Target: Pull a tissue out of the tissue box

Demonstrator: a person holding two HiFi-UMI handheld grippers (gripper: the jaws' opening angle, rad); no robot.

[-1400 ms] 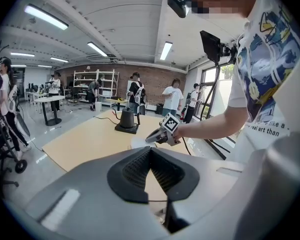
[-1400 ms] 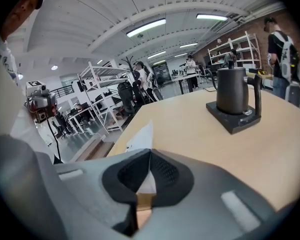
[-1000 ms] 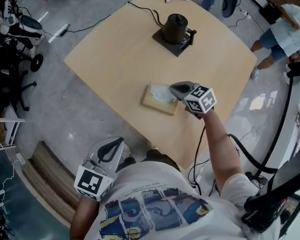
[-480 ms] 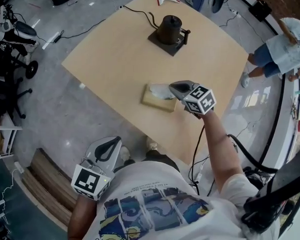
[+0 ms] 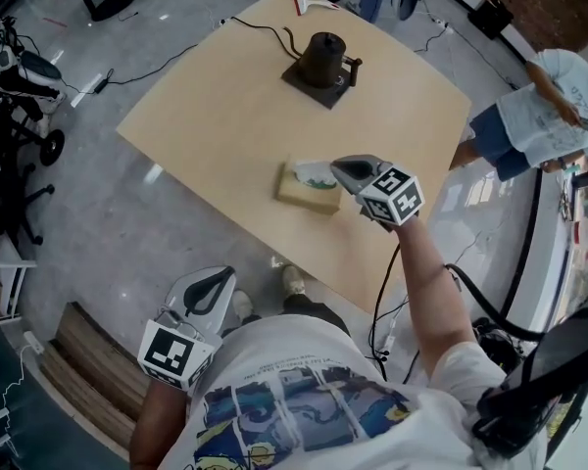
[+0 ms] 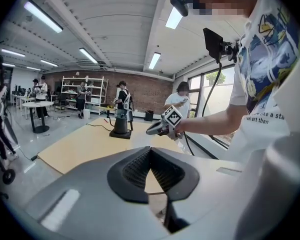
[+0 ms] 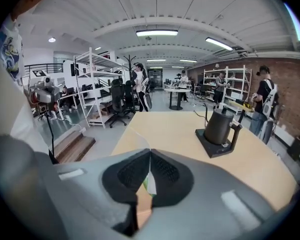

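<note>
In the head view a tan tissue box (image 5: pixel 306 192) lies near the middle of the wooden table (image 5: pixel 216 106). A white tissue (image 5: pixel 313 172) rises from its top slot. My right gripper (image 5: pixel 335 170) hangs just above the box's right end, shut on the tissue. In the right gripper view the thin tissue (image 7: pixel 148 182) shows as a pale sliver between the closed pads of the right gripper (image 7: pixel 150 152). My left gripper (image 5: pixel 214 276) is off the table by my body, with nothing in it. The left gripper (image 6: pixel 150 151) has its pads pressed together in its own view.
A black kettle on its base (image 5: pixel 323 61) stands at the table's far side, its cord running off the back. A person (image 5: pixel 544 106) stands beyond the right edge. Office chairs (image 5: pixel 20 67) stand at the left, and a wooden step (image 5: pixel 78 360) lies near my left side.
My right gripper has risen a little, drawing the tissue further up out of the box. The left gripper has drifted slightly beside my body.
</note>
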